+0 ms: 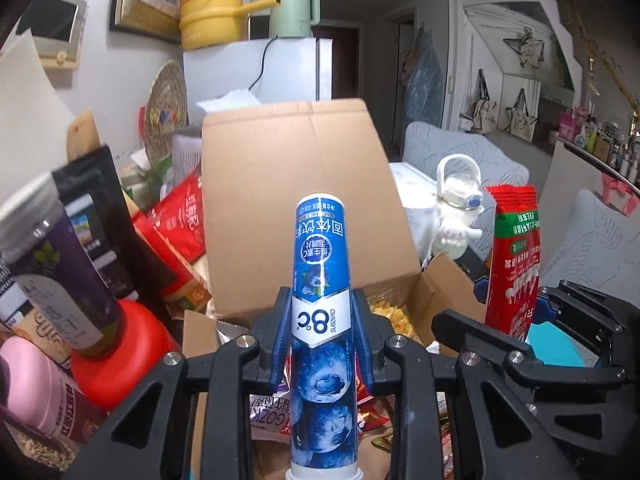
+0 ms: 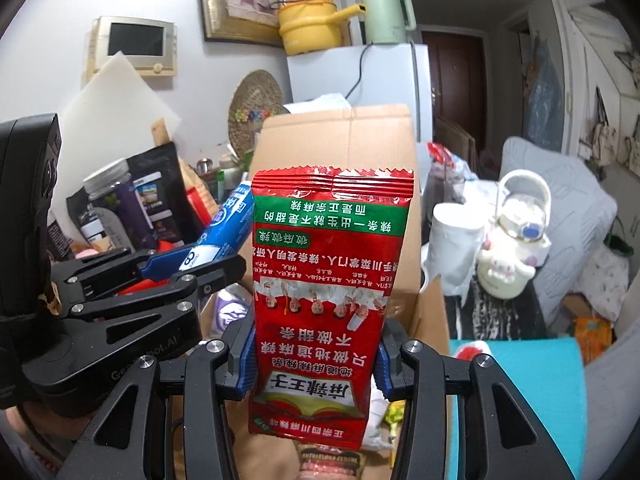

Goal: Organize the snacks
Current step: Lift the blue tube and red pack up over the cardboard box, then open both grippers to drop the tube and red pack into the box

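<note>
Both tools carry a snack above the open cardboard box.

The left tool (image 1: 322, 320) is pinched tight on a blue blueberry tablet tube (image 1: 322, 300), which stands upright between its fingers with the printing upside down. The right tool (image 2: 316, 356) clamps a red spicy-strip snack packet (image 2: 332, 280) near its lower part, and the packet rises straight up, its serrated edge on top. The two tools sit side by side, just in front of the cardboard box (image 1: 288, 184), whose tall rear flap stands up; loose snack bags lie inside. A dark-labelled jar (image 1: 52, 264) leans at the left.
</note>
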### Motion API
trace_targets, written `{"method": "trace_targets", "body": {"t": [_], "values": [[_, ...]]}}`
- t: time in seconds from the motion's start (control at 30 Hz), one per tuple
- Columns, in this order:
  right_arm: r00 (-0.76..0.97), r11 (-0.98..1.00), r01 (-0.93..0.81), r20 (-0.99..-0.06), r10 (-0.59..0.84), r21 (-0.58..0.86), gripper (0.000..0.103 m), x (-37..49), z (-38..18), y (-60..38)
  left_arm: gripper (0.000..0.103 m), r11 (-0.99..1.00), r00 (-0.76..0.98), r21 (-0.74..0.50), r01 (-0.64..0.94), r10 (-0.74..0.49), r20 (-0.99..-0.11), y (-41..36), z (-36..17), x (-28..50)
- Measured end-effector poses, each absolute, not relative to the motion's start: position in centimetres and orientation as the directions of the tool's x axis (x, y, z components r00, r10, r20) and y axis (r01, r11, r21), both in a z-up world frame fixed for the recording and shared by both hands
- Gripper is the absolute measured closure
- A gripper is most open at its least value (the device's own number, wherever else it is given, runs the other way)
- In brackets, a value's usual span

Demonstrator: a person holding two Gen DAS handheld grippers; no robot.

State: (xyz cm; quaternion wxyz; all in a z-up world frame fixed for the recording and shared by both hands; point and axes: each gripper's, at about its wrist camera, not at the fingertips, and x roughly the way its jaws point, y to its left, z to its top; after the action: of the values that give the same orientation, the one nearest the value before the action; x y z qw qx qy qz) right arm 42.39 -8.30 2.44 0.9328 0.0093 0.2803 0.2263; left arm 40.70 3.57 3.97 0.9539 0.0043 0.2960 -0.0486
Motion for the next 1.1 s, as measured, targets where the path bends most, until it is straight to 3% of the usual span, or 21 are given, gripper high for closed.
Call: {"method": "trace_targets", "body": {"t": [0.43,0.73,1.1], "values": [[0.635,0.916,-0.382,-0.686,0.356,0.122,0.058,45.5,-1.8,-8.6,0.075,0.996,0.715,-0.008,0.088,-0.069,-0.696,2.6,-0.6,44.1],[0.612,0.927,-0.358,-0.723,0.321,0.108,0.058,46.1,-2.8,-8.9,0.075,0.996,0.607,-0.021,0.092,-0.073,-0.792,2.4,-3.2,46.0],[0.624,0.922,-0.383,-0.721,0.302,0.055,0.055,45.6,-2.9,-7.6,0.075,0.996,0.533,-0.028,0.08,-0.067,-0.844,2.6,-5.7,47.1]]}}
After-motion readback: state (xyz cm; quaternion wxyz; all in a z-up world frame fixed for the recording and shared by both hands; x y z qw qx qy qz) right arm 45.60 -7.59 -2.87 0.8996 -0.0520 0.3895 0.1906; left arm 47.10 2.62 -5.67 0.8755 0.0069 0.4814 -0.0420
